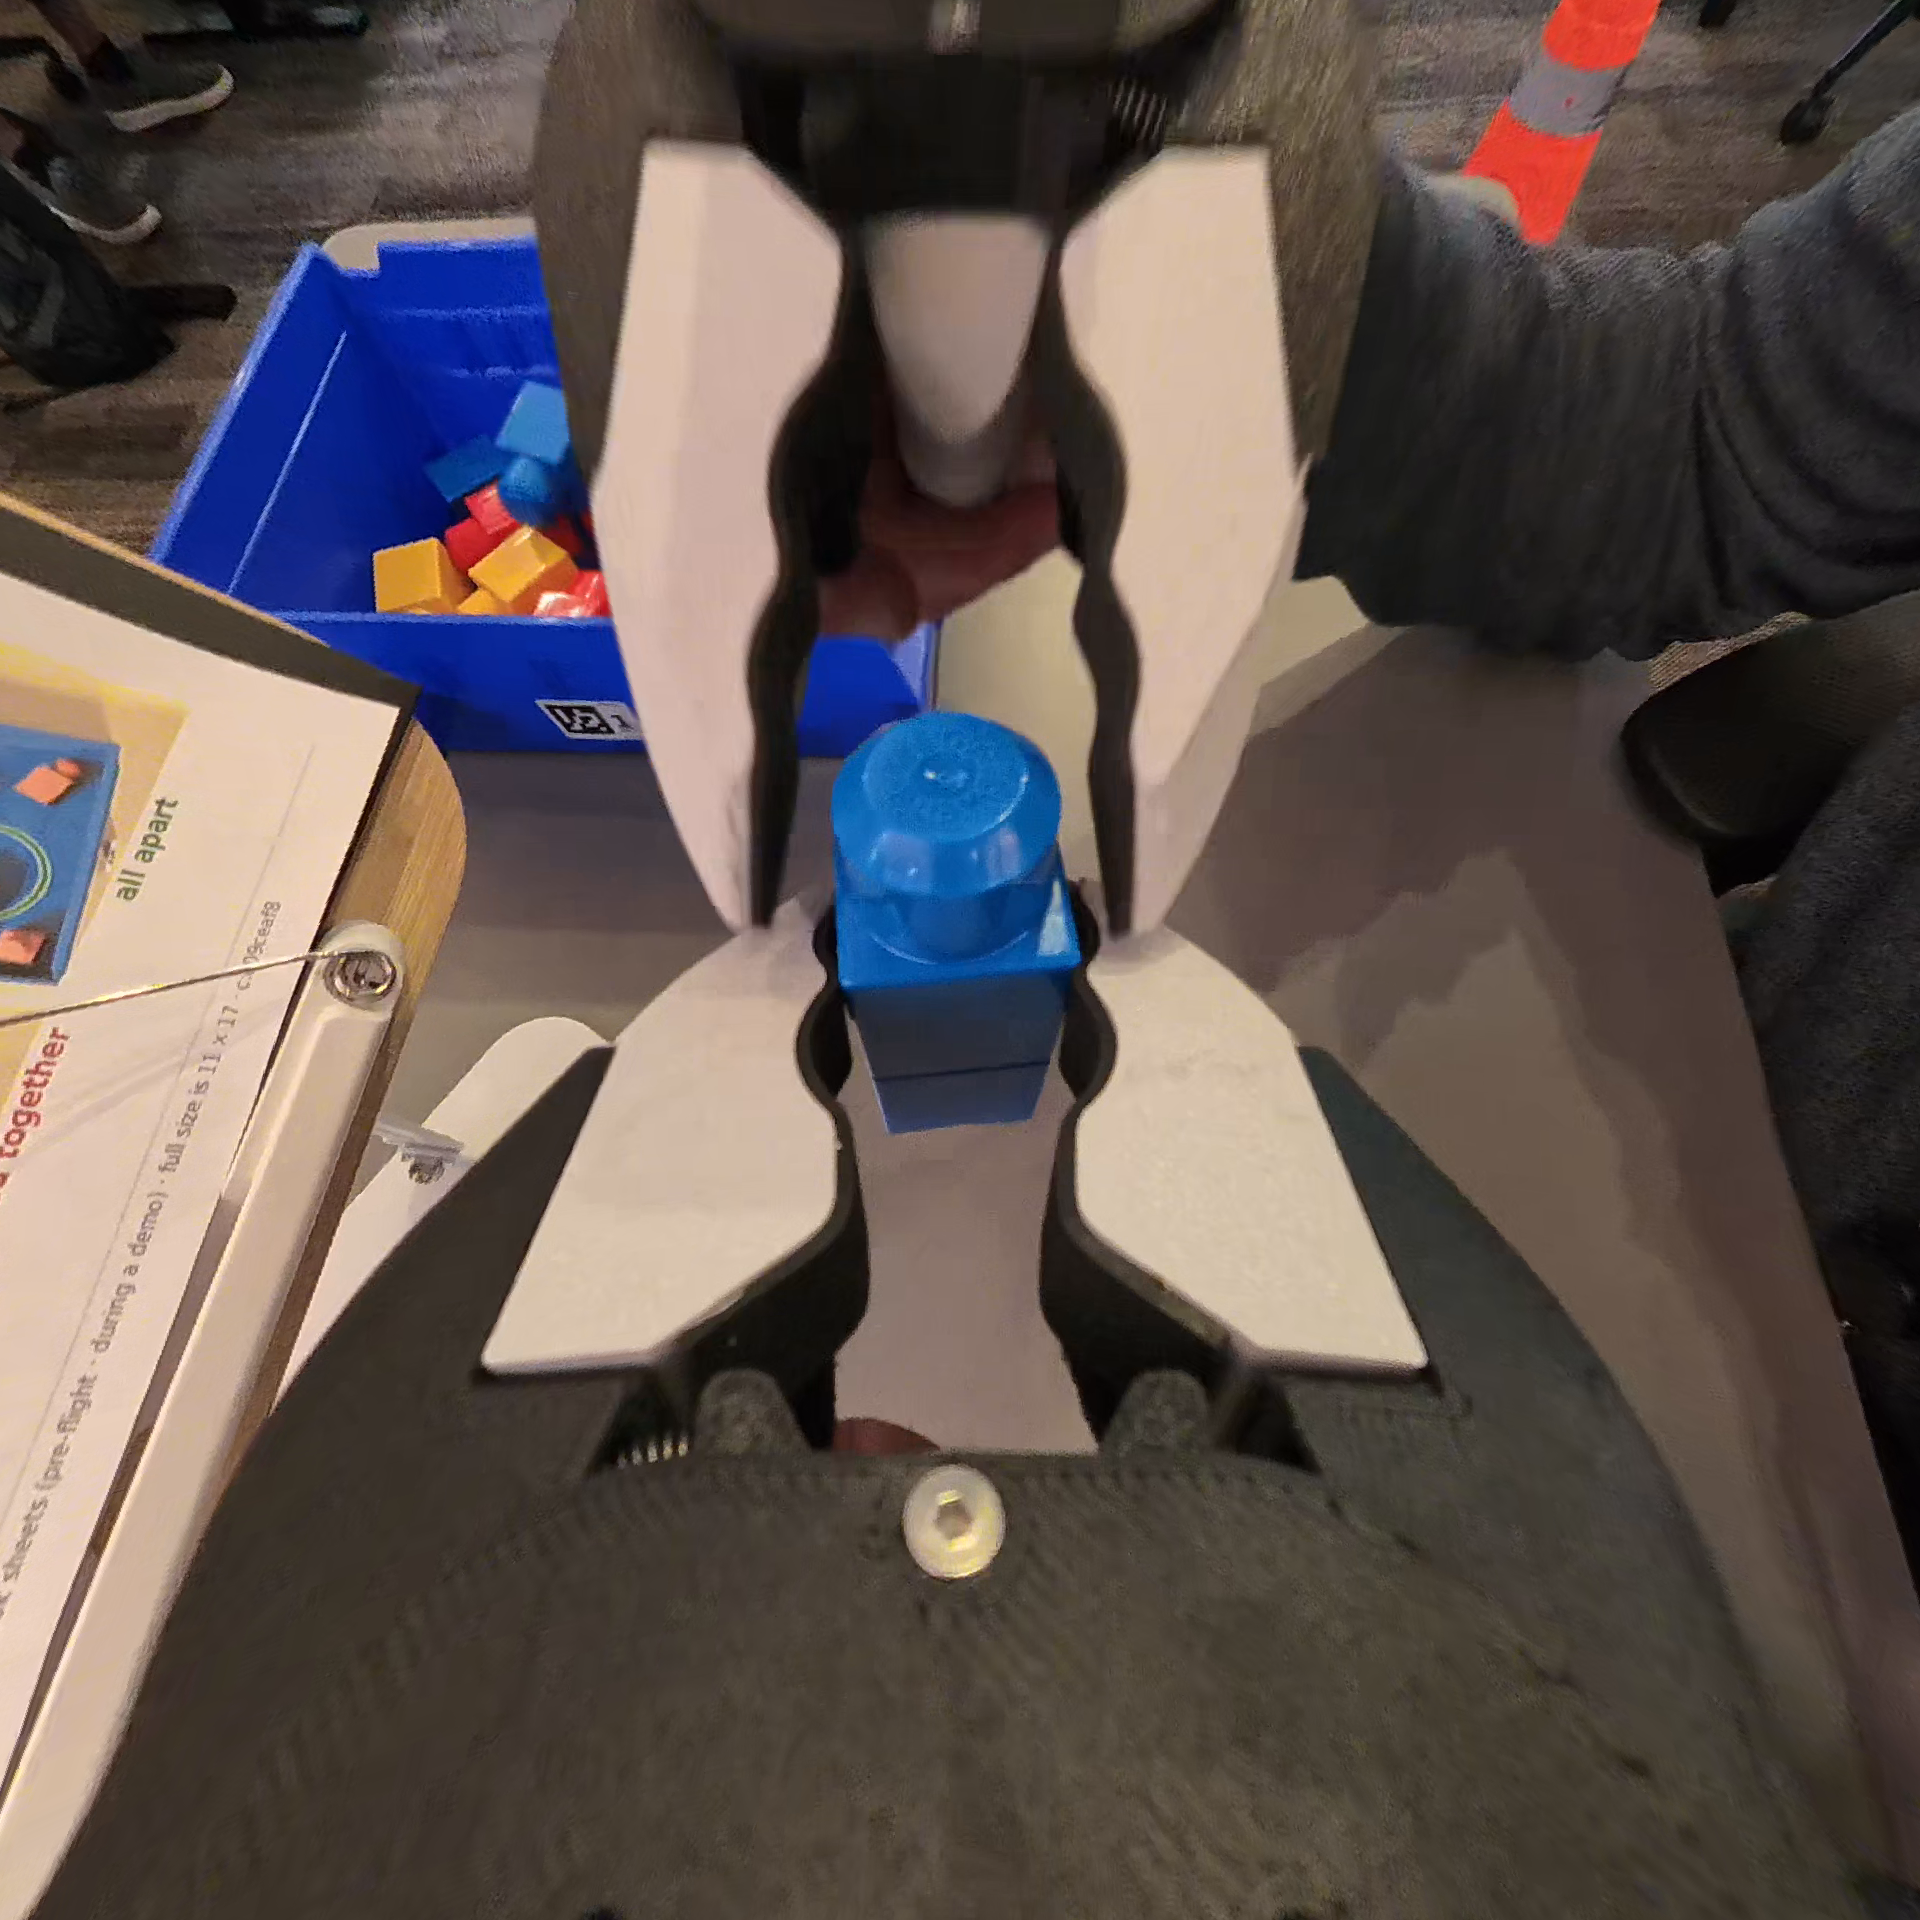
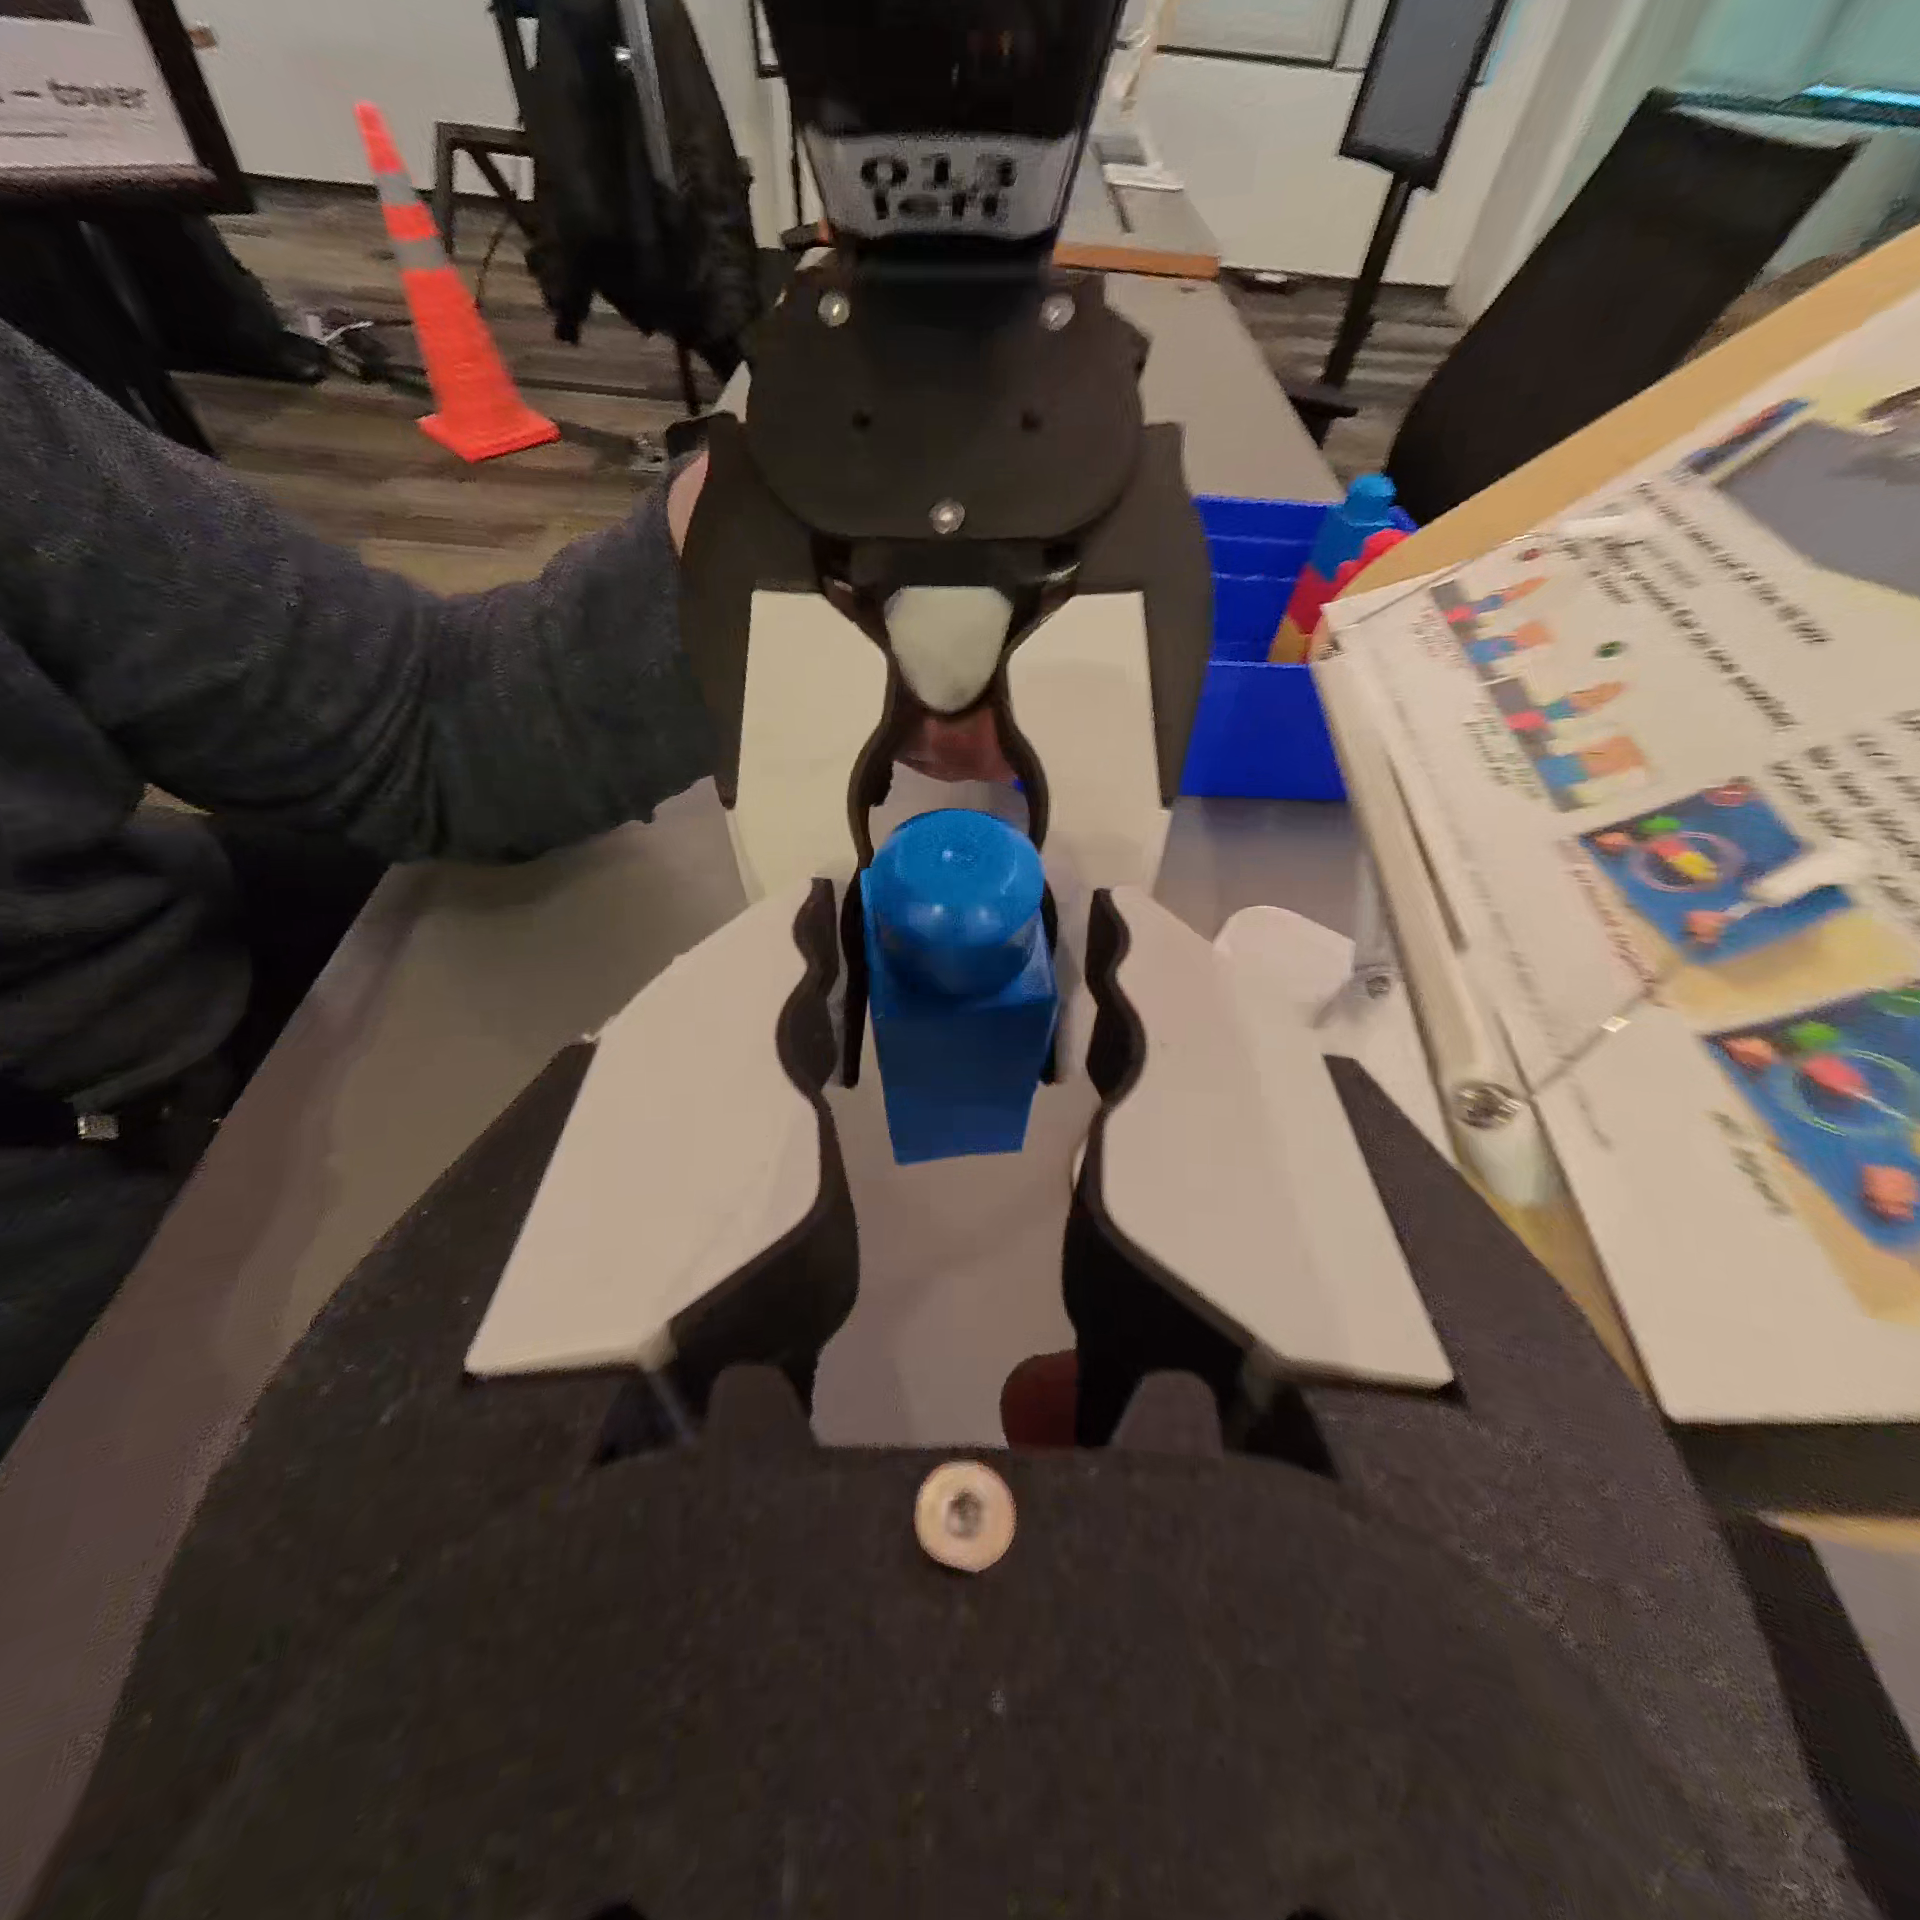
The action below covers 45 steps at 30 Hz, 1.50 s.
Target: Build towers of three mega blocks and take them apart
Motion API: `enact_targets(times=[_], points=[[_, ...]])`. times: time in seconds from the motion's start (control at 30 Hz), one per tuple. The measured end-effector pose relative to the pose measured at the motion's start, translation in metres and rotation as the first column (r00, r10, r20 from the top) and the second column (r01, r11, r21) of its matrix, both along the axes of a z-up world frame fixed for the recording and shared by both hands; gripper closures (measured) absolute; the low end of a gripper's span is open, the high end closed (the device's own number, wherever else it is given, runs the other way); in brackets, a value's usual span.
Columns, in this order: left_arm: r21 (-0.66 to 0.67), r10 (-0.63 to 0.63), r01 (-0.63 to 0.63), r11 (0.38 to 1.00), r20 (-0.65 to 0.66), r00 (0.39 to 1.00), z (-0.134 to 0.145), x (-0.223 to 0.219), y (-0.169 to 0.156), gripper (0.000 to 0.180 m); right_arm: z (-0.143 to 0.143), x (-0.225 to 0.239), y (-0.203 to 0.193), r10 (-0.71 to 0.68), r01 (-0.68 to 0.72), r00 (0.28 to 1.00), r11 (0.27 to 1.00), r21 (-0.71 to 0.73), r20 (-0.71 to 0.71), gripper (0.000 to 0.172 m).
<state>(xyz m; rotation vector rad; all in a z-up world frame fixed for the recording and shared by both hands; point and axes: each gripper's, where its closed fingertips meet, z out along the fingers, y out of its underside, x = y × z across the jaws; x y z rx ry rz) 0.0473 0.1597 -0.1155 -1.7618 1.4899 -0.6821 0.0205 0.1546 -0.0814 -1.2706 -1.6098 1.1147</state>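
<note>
1. Left gripper (image 1: 951, 997) clamps a blue mega-block stack (image 1: 951, 997) upright above the grey table (image 1: 1455, 1039), its dark pads pressed against the upper block's flanks.
2. Right gripper (image 2: 961, 987) faces it with jaws spread; its pads (image 2: 1110, 997) stand clear on both sides of the same stack, gripping nothing.
3. Two blocks show, seam visible; whether a third sits below cannot be told.
4. Hollow hard plastic, likely light, stiff and somewhat slick; flat side walls offer the surest hold, not the rounded stud (image 1: 945, 800).
5. Blue bin (image 1: 312, 468) of spare blocks sits beyond.
</note>
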Motion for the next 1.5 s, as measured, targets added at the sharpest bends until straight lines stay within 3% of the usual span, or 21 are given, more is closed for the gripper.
enact_targets(times=[0.07, 0.2, 0.3, 0.37, 0.47, 0.53, 0.63, 0.73, 0.83, 0.9, 0.93, 0.97, 1.03, 1.13, 1.2, 1.3, 1.5], points=[[0.014, 0.011, -0.011, 1.000, -0.011, 1.000, 0.000, -0.002, 0.002, 0.143, 0.002, -0.003, -0.001, 0.012, -0.013, 1.000, 0.999, -0.030, -0.029, 0.140], [-0.020, -0.014, 0.015, 1.000, 0.050, 0.999, 0.006, 0.000, -0.001, 0.141, 0.012, -0.002, -0.001, 0.007, -0.009, 0.997, 1.000, -0.020, -0.076, 0.143], [-0.041, -0.017, 0.017, 0.999, -0.005, 1.000, -0.007, -0.004, 0.000, 0.125, 0.032, 0.002, 0.000, -0.005, -0.004, 0.983, 0.999, -0.052, -0.181, 0.143], [-0.031, -0.031, 0.031, 0.999, -0.002, 1.000, -0.009, 0.000, 0.000, 0.141, 0.034, 0.005, 0.000, -0.004, -0.007, 0.984, 0.998, -0.059, -0.180, 0.143], [-0.020, -0.006, 0.006, 1.000, -0.002, 1.000, -0.008, 0.004, 0.004, 0.142, 0.038, 0.010, 0.005, -0.029, 0.024, 0.982, 0.999, -0.032, -0.186, 0.143], [-0.027, 0.003, -0.004, 1.000, -0.028, 1.000, -0.012, 0.001, 0.005, 0.143, 0.058, 0.018, 0.009, -0.059, 0.049, 0.959, 0.998, -0.044, -0.276, 0.143], [-0.013, 0.002, -0.004, 1.000, -0.102, 0.995, -0.026, -0.003, 0.004, 0.143, 0.076, 0.051, 0.037, -0.204, 0.209, 0.926, 0.978, -0.019, -0.319, 0.142], [0.011, 0.014, -0.013, 1.000, -0.074, 0.997, -0.016, -0.001, 0.006, 0.142, 0.061, 0.100, 0.092, -0.431, 0.444, 0.871, 0.896, 0.002, -0.236, 0.142], [-0.005, 0.026, -0.026, 1.000, -0.080, 0.996, -0.018, -0.005, 0.009, 0.142, 0.023, 0.152, 0.146, -0.629, 0.626, 0.773, 0.777, -0.065, -0.076, 0.142], [0.003, 0.041, -0.041, 0.999, -0.078, 0.996, -0.019, -0.006, 0.012, 0.142, -0.006, 0.188, 0.180, -0.774, 0.775, 0.631, 0.632, 0.002, 0.048, 0.118], [-0.001, 0.037, -0.037, 0.999, -0.065, 0.997, -0.017, -0.004, 0.012, 0.142, -0.010, 0.198, 0.186, -0.800, 0.800, 0.596, 0.599, 0.027, 0.066, 0.108], [0.000, 0.032, -0.032, 0.999, -0.060, 0.998, -0.016, -0.003, 0.011, 0.142, -0.007, 0.198, 0.184, -0.797, 0.797, 0.601, 0.603, 0.026, 0.054, 0.105], [0.022, 0.043, -0.042, 0.999, -0.055, 0.998, -0.014, -0.001, 0.013, 0.142, 0.016, 0.175, 0.162, -0.710, 0.711, 0.703, 0.704, -0.005, -0.039, 0.110], [0.020, 0.038, -0.038, 0.999, -0.012, 0.999, -0.007, 0.003, 0.012, 0.142, 0.036, 0.116, 0.098, -0.427, 0.429, 0.899, 0.903, -0.004, -0.100, 0.119], [0.016, 0.030, -0.030, 0.999, 0.009, 1.000, -0.004, 0.005, 0.010, 0.142, 0.034, 0.080, 0.061, -0.262, 0.265, 0.962, 0.964, 0.031, -0.082, 0.121], [0.025, 0.015, -0.016, 1.000, 0.035, 0.999, 0.003, 0.007, 0.005, 0.142, 0.020, 0.037, 0.022, -0.101, 0.102, 0.995, 0.992, 0.070, -0.022, 0.125], [0.044, 0.017, -0.018, 0.999, 0.017, 1.000, 0.004, 0.006, 0.003, 0.142, 0.003, 0.006, 0.000, 0.004, -0.004, 1.000, 1.000, 0.017, 0.002, 0.139]])
